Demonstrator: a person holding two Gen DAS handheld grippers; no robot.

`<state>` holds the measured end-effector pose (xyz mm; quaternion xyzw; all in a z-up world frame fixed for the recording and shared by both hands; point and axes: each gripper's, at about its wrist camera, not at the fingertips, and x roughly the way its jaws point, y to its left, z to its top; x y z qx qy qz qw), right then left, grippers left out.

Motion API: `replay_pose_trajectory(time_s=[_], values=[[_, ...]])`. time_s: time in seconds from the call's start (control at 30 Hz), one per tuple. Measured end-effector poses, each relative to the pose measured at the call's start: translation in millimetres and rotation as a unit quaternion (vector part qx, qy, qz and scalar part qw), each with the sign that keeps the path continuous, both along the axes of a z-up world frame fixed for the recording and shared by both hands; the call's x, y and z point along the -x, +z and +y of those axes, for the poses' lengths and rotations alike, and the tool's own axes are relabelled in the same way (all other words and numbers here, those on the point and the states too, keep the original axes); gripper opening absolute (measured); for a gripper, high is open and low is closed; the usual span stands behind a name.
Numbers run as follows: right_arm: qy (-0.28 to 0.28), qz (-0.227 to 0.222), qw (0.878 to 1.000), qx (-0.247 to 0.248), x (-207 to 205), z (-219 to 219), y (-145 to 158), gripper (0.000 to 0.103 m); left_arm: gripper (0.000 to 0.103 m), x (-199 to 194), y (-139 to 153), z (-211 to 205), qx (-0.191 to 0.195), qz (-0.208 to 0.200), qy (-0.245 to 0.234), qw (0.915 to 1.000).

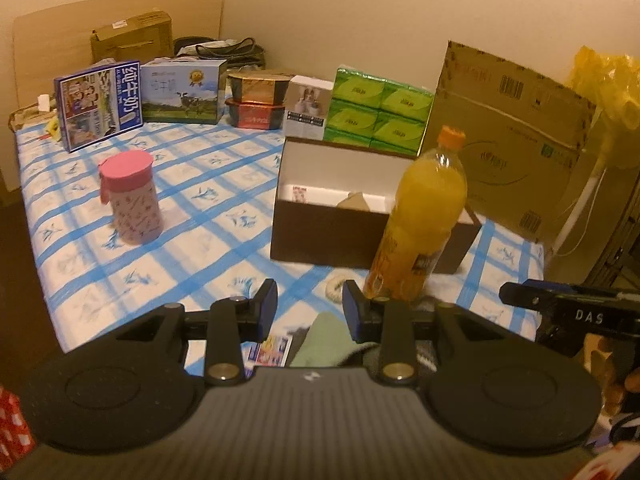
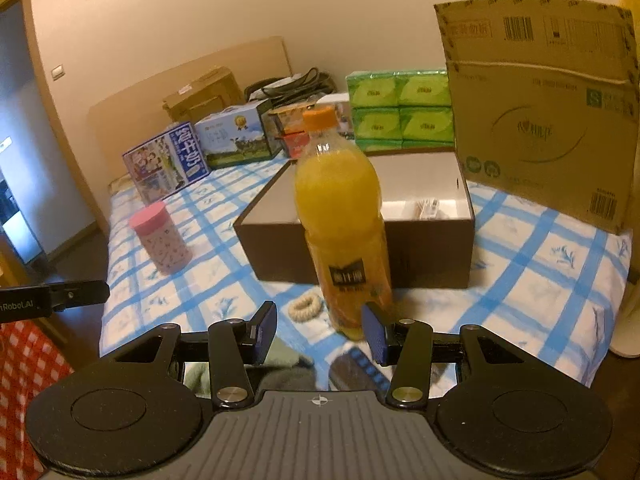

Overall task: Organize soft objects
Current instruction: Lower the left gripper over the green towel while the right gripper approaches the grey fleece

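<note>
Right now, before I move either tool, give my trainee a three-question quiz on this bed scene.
1. True or false: the orange juice bottle stands upright in front of the open brown box.
2. What lies on the checked sheet just left of the bottle's base? A) scrunchie B) spoon C) remote
3. What colour is the lid of the patterned cup?

Key: 1 true; 2 A, the cream scrunchie; 3 pink.

Juice bottle (image 2: 340, 216) (upright) blocks the open box (image 2: 424, 240).
</note>
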<state>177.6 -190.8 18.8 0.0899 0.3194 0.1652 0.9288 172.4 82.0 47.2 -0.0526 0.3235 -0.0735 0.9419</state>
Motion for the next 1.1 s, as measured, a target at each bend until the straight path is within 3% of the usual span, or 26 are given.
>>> replay_pose_trajectory(time_s=[0.5, 1.1], values=[[0.056, 0.101, 0.993, -0.021, 17, 8, -67, 0.048, 0.031, 36, -54, -20, -0.039, 0.063, 0.016, 0.9971], [0.069, 0.132, 0.989, 0.007, -11, 41, -113, 0.048, 0.041, 10, -99, -22, -0.059, 0.097, 0.015, 0.9934]])
